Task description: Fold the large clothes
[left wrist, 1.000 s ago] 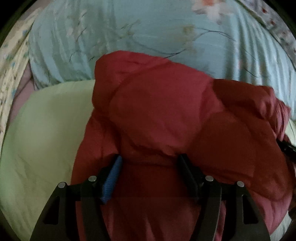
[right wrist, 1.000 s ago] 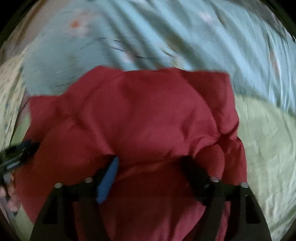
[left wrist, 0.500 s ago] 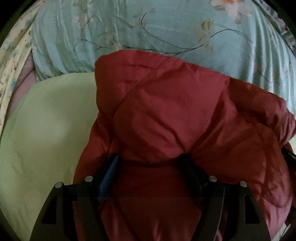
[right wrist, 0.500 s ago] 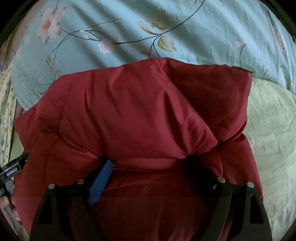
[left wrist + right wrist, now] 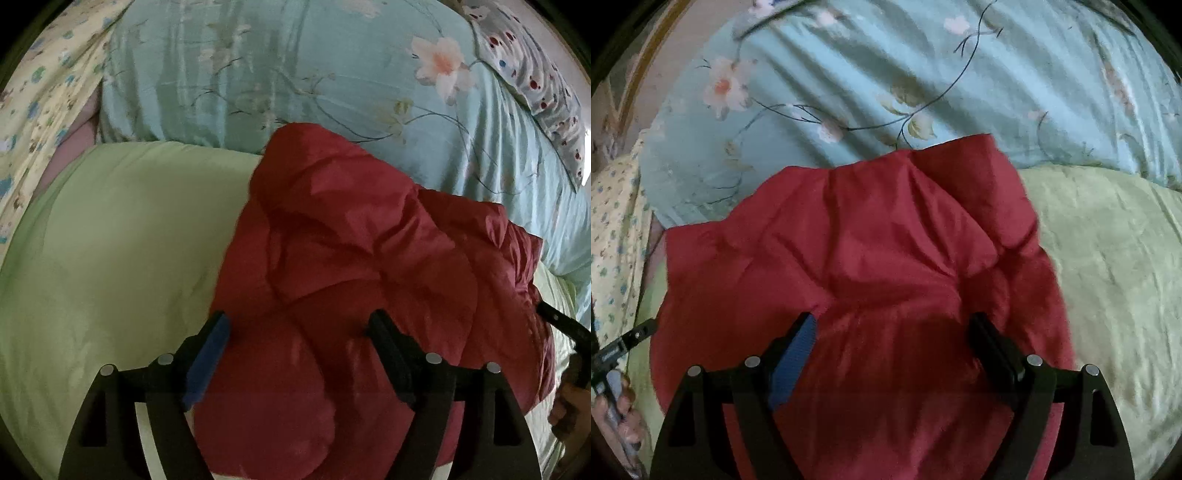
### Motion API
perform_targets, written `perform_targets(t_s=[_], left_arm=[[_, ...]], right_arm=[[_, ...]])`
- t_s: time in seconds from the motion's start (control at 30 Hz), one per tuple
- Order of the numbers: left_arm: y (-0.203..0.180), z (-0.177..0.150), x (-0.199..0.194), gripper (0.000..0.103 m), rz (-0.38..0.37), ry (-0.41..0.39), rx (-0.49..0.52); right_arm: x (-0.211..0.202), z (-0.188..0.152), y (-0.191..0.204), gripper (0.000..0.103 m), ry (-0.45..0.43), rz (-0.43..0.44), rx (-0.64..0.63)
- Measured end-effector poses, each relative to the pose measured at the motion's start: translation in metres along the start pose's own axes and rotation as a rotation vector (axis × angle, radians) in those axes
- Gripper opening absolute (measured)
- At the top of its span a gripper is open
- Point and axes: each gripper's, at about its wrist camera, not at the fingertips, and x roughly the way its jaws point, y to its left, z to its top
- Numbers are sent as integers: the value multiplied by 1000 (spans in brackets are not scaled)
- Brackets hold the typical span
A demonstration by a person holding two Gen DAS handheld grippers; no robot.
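Bedding fills both views: a pale blue flowered quilt [image 5: 332, 74] at the far side, a light green sheet [image 5: 110, 258] nearer me, and a yellow patterned cloth [image 5: 33, 96] off at the edge. On the green sheet sits the red puffy jacket [image 5: 369, 277], bunched into a thick mound whose far edge laps onto the blue quilt.

My left gripper [image 5: 299, 328] has its fingers spread wide, with a fat roll of jacket bulging up between them; I cannot tell whether they are pinching that roll or just straddling it. My right gripper [image 5: 892, 328] looks the same in its own view: fingers wide, red padding [image 5: 886, 350] heaped between them, grip unclear. Each tool shows at the edge of the other's camera, so I'm working the near edge from two sides.

I judge I'm mid-fold, with the near hem gathered for carrying over the body. Next move calls for both sides travelling together and level, toward the far edge, then laying the layer down flat. Puffy fabric springs back, so I'd expect to press it afterwards.
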Motion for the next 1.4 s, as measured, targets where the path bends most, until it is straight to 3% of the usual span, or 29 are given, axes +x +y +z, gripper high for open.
perform_targets(t_s=[0.37,0.73,0.87,1.2,1.4], left_arm=[[36,-6,-3,84,-43,33,-77],[50,-2,7,94,-83,62,-104],[56,0,18,96,-98,79,-132],[88,15,72,102,-254,152,-279],[90,23,104,102,-334,208,-296]], right_arm=[[-40,-31,-36,86,27,3,56],[-39,-38,-70,86,51,30,154],[-36,-38,-81,86,48,82,195],[0,-30,-105,93,94,193,309],[29,-27,-100,100,159,255,320]])
